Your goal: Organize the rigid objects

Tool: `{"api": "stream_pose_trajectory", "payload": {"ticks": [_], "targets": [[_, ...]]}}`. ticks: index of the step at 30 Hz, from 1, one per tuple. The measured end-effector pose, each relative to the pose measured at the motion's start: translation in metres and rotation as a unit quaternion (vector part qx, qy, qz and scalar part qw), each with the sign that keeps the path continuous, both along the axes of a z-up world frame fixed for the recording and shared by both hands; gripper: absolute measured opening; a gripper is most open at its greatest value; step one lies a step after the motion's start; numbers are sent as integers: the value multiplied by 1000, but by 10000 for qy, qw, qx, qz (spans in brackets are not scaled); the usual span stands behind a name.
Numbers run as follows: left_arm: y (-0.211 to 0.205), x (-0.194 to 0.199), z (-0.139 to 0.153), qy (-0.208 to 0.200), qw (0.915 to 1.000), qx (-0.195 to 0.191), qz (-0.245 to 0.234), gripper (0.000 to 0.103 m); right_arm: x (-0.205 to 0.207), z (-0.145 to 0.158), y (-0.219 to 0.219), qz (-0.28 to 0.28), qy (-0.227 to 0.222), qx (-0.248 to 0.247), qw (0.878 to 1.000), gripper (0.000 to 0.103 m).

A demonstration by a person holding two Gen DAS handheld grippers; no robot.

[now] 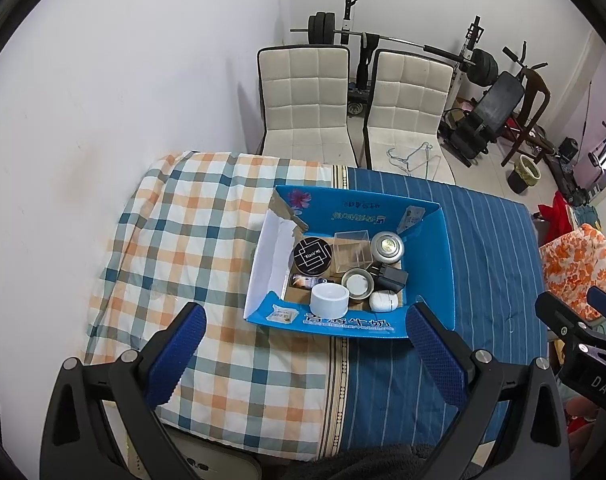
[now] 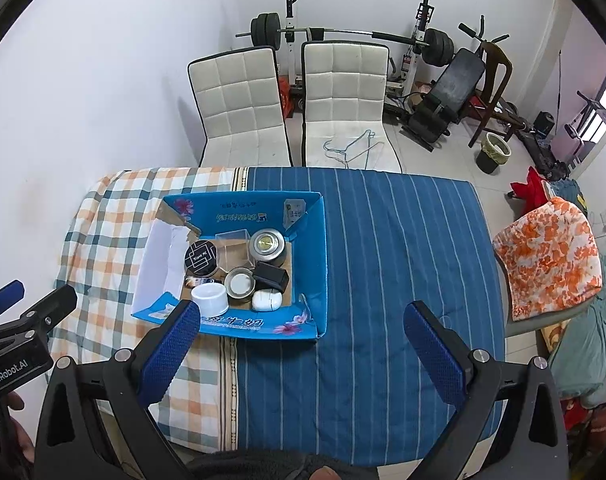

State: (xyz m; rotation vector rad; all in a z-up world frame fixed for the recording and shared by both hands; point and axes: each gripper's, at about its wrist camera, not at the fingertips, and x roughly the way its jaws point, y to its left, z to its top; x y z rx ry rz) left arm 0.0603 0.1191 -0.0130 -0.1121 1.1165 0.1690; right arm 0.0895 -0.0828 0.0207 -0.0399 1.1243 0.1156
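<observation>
Cardboard box (image 1: 435,264) holds round tins, clear cube (image 1: 353,250)

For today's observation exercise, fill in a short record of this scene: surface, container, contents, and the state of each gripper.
surface: table covered by a blue striped cloth and a checked cloth
container: open blue cardboard box
contents: black round tin, clear plastic box, silver tin, white cup, black adapter, white case
left gripper: open, empty
right gripper: open, empty
</observation>
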Motion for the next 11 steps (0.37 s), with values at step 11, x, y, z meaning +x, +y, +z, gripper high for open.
{"api": "stream_pose_trajectory", "payload": {"ticks": [11], "targets": [[3, 2, 11, -103, 9999, 9, -22, 102, -3, 5, 0, 2, -118, -17, 9999, 103]]}}
